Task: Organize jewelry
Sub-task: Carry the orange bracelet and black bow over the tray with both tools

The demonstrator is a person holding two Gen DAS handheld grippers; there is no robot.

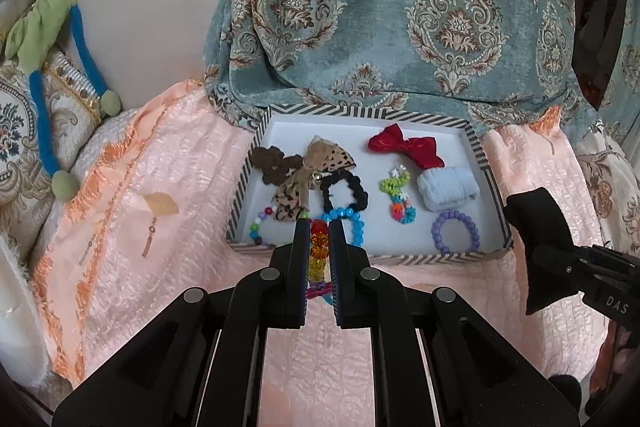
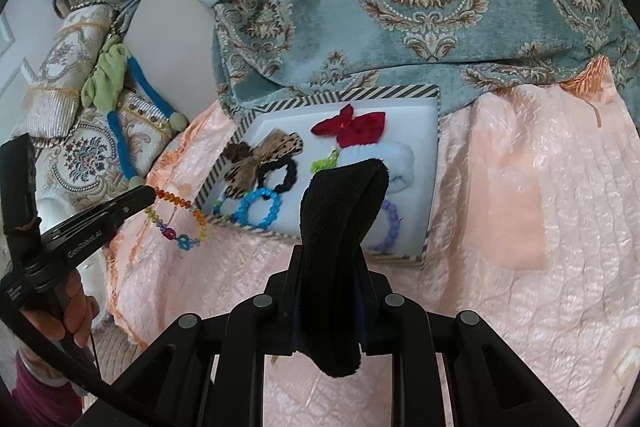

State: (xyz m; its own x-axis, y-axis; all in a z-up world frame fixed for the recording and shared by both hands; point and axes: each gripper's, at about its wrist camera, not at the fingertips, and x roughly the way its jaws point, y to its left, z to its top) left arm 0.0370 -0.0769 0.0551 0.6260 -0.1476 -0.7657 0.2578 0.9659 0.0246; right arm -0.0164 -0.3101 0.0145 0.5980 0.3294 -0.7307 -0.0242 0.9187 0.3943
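Note:
A white tray with a striped rim point(image 1: 360, 111) point(image 2: 344, 91) lies on a pink quilt. In it are a red bow point(image 1: 404, 145), a leopard-print bow point(image 1: 316, 167), a black scrunchie point(image 1: 345, 191), a blue bead bracelet point(image 2: 256, 209) and a purple bead bracelet point(image 1: 455, 237). At the tray's near edge my left gripper point(image 1: 319, 227) point(image 2: 150, 191) is shut on a rainbow bead bracelet point(image 1: 319, 247) point(image 2: 180, 223), which hangs clear of the quilt. My right gripper point(image 2: 330, 253) is shut on a black fabric band point(image 2: 340, 219) point(image 1: 536, 247), held to the right of the tray's front and hiding part of it.
A gold fan-shaped earring point(image 1: 160, 205) lies on the pink quilt point(image 1: 140, 267) left of the tray. A green and blue fabric band point(image 1: 44, 39) rests on patterned cushions at far left. Teal damask cloth point(image 1: 400, 7) hangs behind the tray. A hand point(image 2: 76, 311) holds the left gripper.

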